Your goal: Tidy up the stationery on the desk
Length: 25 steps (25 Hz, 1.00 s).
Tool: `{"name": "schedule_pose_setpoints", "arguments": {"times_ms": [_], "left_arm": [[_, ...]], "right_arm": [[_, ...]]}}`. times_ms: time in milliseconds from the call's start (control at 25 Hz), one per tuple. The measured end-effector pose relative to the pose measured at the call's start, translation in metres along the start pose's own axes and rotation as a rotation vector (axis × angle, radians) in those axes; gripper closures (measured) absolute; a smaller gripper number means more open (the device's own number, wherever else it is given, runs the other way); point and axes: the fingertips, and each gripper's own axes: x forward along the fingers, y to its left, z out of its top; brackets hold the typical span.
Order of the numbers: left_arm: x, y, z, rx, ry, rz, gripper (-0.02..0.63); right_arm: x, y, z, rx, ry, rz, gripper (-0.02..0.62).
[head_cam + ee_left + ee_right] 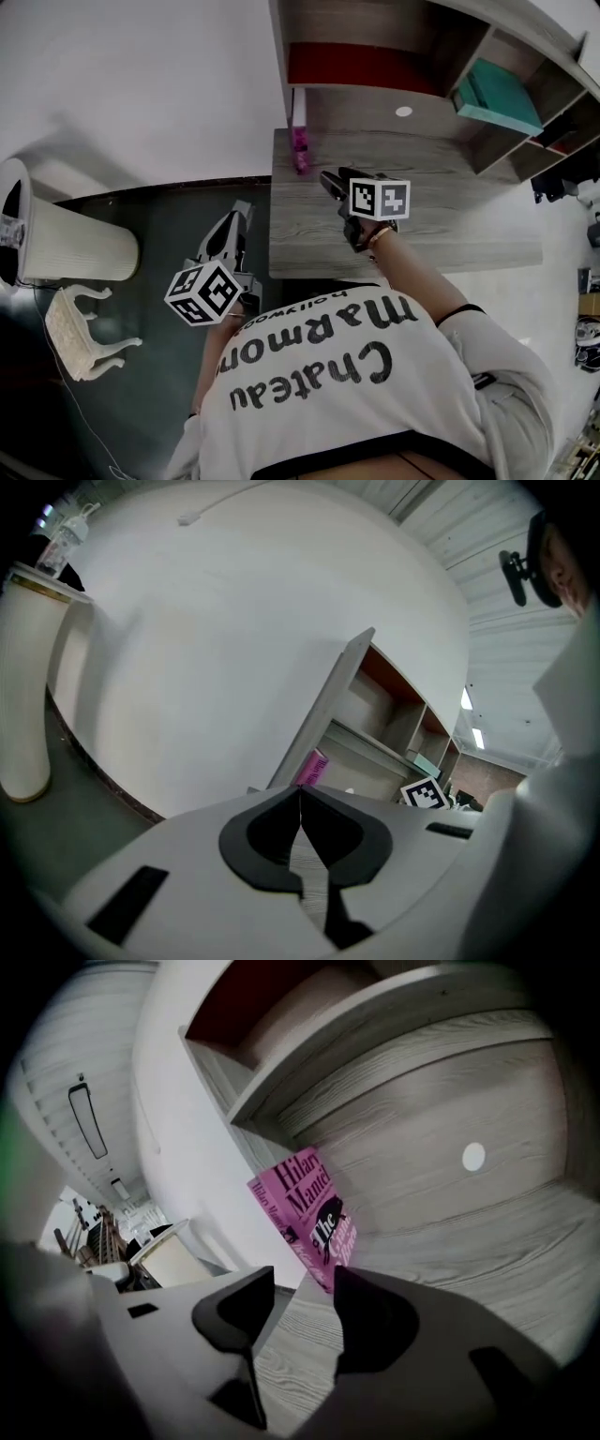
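The step in hand looks like taking up the pink book [300,150], which stands on edge at the far left of the desk [422,234], just beside the left side panel of the shelf unit [375,108]; whether it leans on that panel I cannot tell. The right gripper [330,183] hovers over the desk near the book with its jaws released and apart. In its own view nothing lies between them, and the book's cover stands just beyond the tips. To do this well, the gripper should probably line up so that one jaw passes on each side of the book's thickness, not flat against the cover. It should go in far enough to catch a good part of the boards before clenching. A shallow pinch on a corner would likely let the book swing or slip, and a push against the cover could tip it over. The left gripper [239,214] hangs off the desk's near left edge, jaws clenched tip to tip on nothing, and could come in to steady the book if needed.
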Motion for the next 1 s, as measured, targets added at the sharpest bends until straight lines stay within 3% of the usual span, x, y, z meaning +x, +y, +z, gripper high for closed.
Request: {"name": "schedule_pose_setpoints", "arguments": {"times_ms": [280, 480, 760, 1000], "left_arm": [[0.021, -0.041, -0.004, 0.064, 0.035, -0.141, 0.589], [0.031, -0.067, -0.005, 0.092, 0.047, -0.209, 0.589], [0.04, -0.094, -0.002, 0.12, 0.036, -0.245, 0.589], [0.054, -0.12, -0.008, 0.121, 0.033, -0.247, 0.589]], "right_arm": [[-0.061, -0.002, 0.036, 0.045, -0.193, -0.045, 0.498], [-0.097, -0.001, 0.055, 0.06, -0.301, -0.04, 0.503], [-0.147, -0.01, 0.086, 0.065, -0.445, -0.052, 0.556], [-0.193, -0.03, 0.113, 0.113, -0.546, -0.014, 0.557]]}}
